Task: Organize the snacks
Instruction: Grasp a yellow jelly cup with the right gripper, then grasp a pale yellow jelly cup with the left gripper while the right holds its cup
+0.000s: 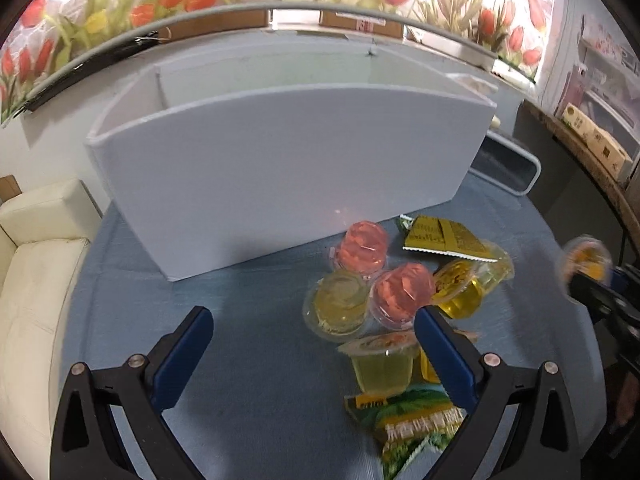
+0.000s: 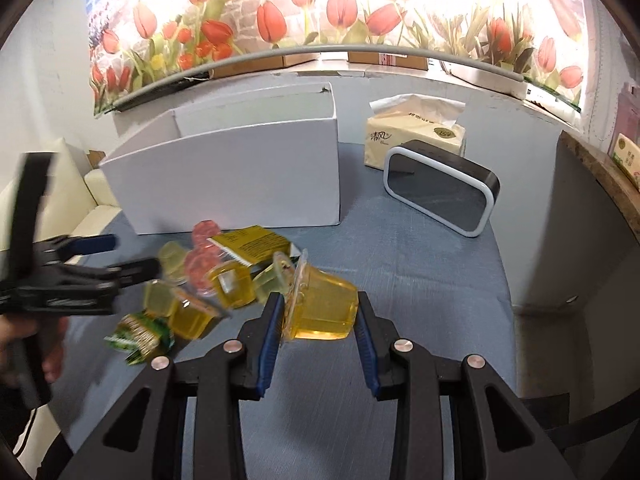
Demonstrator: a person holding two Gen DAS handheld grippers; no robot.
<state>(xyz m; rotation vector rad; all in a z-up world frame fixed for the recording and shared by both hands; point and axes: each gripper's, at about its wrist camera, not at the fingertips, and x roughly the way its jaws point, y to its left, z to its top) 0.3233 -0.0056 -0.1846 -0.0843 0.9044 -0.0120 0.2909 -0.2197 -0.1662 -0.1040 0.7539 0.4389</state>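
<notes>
Right gripper (image 2: pixel 318 320): clenched on yellow jelly cup (image 2: pixel 324 308) (lying sideways).
Left gripper (image 1: pixel 314 328): released, nearer the pile.
White box (image 2: pixel 240 184): ahead, slightly left.

Two downward wrist views, shared snack pile (image 1: pixel 396 300)

Chinese brand "清风" on the tissue pack (image 2: pixel 414 140); blurred Chinese lettering, unreadable, on the green snack packet (image 1: pixel 412 426).
</notes>
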